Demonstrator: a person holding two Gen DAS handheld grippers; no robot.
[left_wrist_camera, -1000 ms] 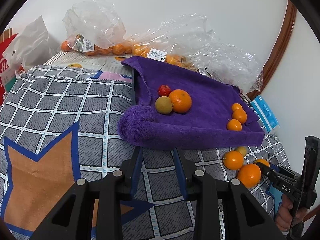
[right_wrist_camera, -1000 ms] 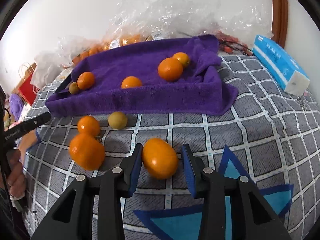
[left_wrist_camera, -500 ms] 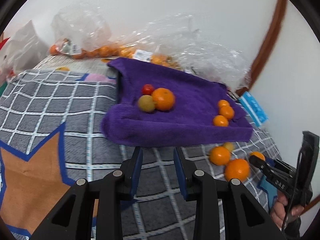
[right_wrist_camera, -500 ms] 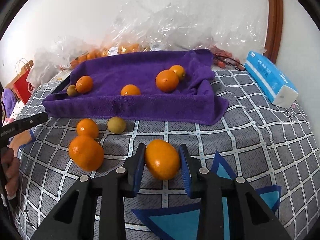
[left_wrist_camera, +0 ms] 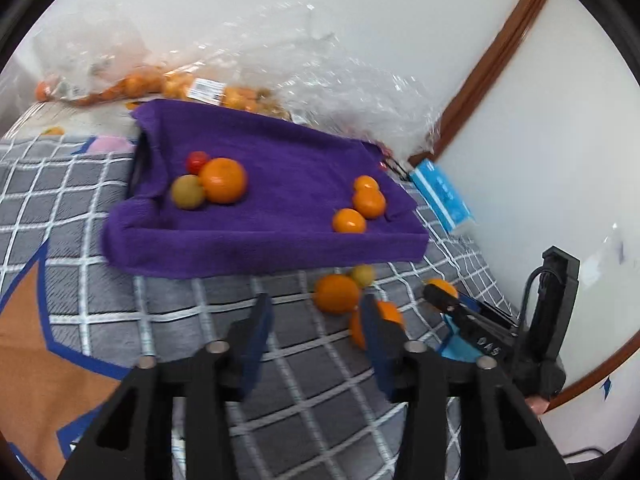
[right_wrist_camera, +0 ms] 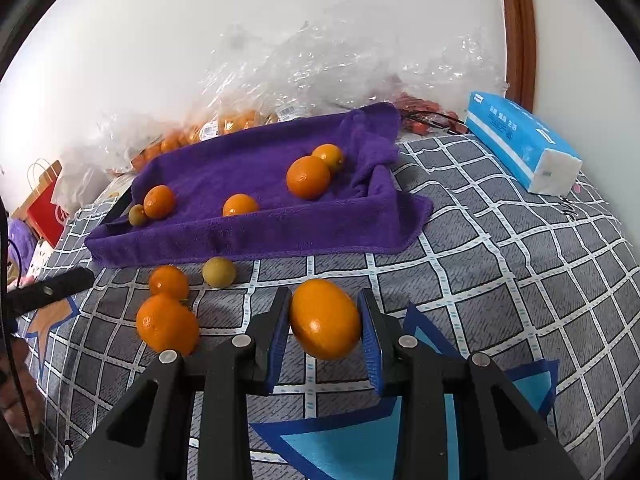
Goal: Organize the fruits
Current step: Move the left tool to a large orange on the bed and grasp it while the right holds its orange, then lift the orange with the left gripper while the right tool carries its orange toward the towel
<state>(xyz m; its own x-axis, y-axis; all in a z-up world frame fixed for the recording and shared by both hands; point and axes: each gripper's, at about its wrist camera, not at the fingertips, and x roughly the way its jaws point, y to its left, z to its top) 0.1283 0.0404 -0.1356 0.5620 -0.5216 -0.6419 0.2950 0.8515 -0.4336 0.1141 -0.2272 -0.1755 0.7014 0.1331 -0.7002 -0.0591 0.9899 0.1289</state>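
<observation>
Surface: a grey quilted cover with a white grid and blue star patches [right_wrist_camera: 500, 264] is spreading out bare to the near right of the fruit, leaving open room there.
Far edge: crumpled clear plastic bags holding small oranges [right_wrist_camera: 320, 76] are lining the white wall; a blue tissue pack [right_wrist_camera: 524, 148] is lying at the far right.
Tray: a purple terry towel draped into a shallow tray shape [right_wrist_camera: 248, 236] is sitting far of the loose fruit, its near wall standing just beyond them.
Fruit in tray: a large round orange [left_wrist_camera: 223, 180] is touching a small green-yellow fruit [left_wrist_camera: 187, 191] and a small red fruit [left_wrist_camera: 197, 161] at the left; three small oranges [left_wrist_camera: 362, 204] are clustering at the right.
Loose fruit: two round oranges [right_wrist_camera: 168, 308] and a yellow-green ball-shaped fruit [right_wrist_camera: 219, 272] are lying near the tray's near wall.
Right gripper [right_wrist_camera: 324, 330]: its blue-padded jaws are pinching a glossy oval orange [right_wrist_camera: 325, 319], held just above the cover, near of the tray.
Left gripper [left_wrist_camera: 316, 320]: its jaws have just been opening and are standing spread with nothing between them; one loose orange is showing partly behind its right finger.
</observation>
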